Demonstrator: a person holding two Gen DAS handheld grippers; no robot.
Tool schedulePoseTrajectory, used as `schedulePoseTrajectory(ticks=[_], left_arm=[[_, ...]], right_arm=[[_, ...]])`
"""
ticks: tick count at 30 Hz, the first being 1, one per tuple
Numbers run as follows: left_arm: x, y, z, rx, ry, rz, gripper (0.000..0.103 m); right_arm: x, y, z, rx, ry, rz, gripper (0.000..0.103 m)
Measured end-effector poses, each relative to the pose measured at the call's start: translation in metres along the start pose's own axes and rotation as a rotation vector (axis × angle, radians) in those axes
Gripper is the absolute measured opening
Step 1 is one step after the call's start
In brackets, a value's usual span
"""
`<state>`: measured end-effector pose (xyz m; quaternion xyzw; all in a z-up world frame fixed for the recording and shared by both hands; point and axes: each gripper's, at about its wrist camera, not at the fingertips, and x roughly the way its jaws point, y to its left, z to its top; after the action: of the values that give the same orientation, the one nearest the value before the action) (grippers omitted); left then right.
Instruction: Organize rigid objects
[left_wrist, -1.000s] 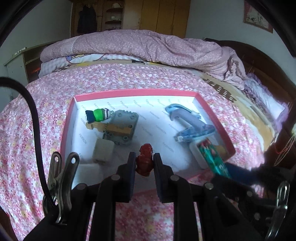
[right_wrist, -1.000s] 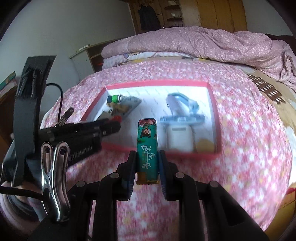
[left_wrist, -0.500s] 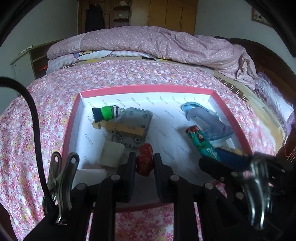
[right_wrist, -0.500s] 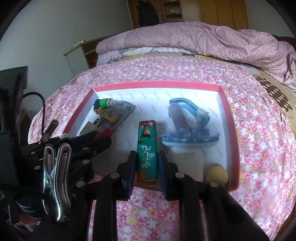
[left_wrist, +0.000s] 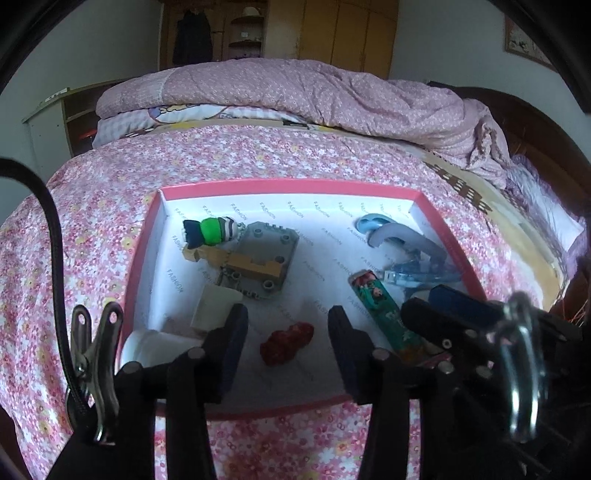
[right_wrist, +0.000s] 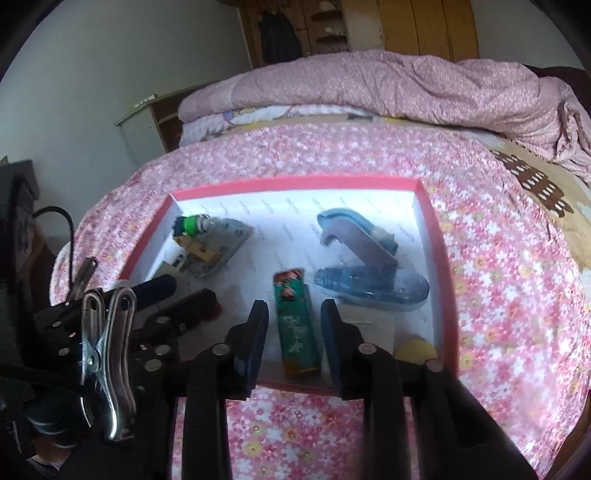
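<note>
A pink-rimmed white box (left_wrist: 142, 236) (right_wrist: 445, 266) lies on the flowered bed. My left gripper (left_wrist: 286, 325) is open over its near edge, and a small red toy (left_wrist: 286, 343) lies on the box floor between the spread fingers. My right gripper (right_wrist: 293, 317) is open too, and a green printed case (right_wrist: 297, 325) (left_wrist: 380, 310) lies flat in the box between its fingers. The right gripper's fingers (left_wrist: 436, 314) show at the right of the left wrist view.
In the box lie a grey brick plate with a tan piece (left_wrist: 258, 258), a green and navy figure (left_wrist: 210, 230), a blue stapler (right_wrist: 362, 258) (left_wrist: 410, 251), white blocks (left_wrist: 216, 306) and a yellow ball (right_wrist: 415, 349). A rolled pink quilt (left_wrist: 314, 92) lies behind.
Both grippers opened. The red toy dropped from the left one onto the box floor, and the green case left the right one and lies in the box.
</note>
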<state>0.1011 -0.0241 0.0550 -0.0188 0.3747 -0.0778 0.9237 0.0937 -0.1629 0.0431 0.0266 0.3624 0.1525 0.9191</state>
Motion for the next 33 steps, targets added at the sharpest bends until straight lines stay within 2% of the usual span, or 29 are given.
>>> schedulePoseTrajectory(ticks=[5,10,16,21,27,33], left_arm=[[-0.017,0.001,-0.003,-0.011,-0.018,0.007,0.048],[-0.034,0.001,-0.011,-0.019,-0.019,0.018,0.048],[-0.051,-0.001,-0.023,-0.029,-0.025,0.049,0.049],[-0.058,-0.002,-0.04,-0.016,-0.003,0.083,0.049],[-0.047,-0.002,-0.056,-0.029,0.053,0.091,0.049],[-0.044,-0.003,-0.062,-0.02,0.053,0.121,0.049]], right_arm=[[-0.015,0.008,-0.004,-0.011,-0.017,-0.006,0.035],[-0.028,0.01,-0.01,0.001,-0.019,0.015,0.048],[-0.046,0.007,-0.025,0.031,-0.037,0.024,0.054],[-0.054,0.007,-0.04,0.023,-0.024,-0.008,0.055],[-0.047,0.007,-0.062,0.01,0.04,-0.056,0.055],[-0.04,0.007,-0.069,0.001,0.049,-0.082,0.055]])
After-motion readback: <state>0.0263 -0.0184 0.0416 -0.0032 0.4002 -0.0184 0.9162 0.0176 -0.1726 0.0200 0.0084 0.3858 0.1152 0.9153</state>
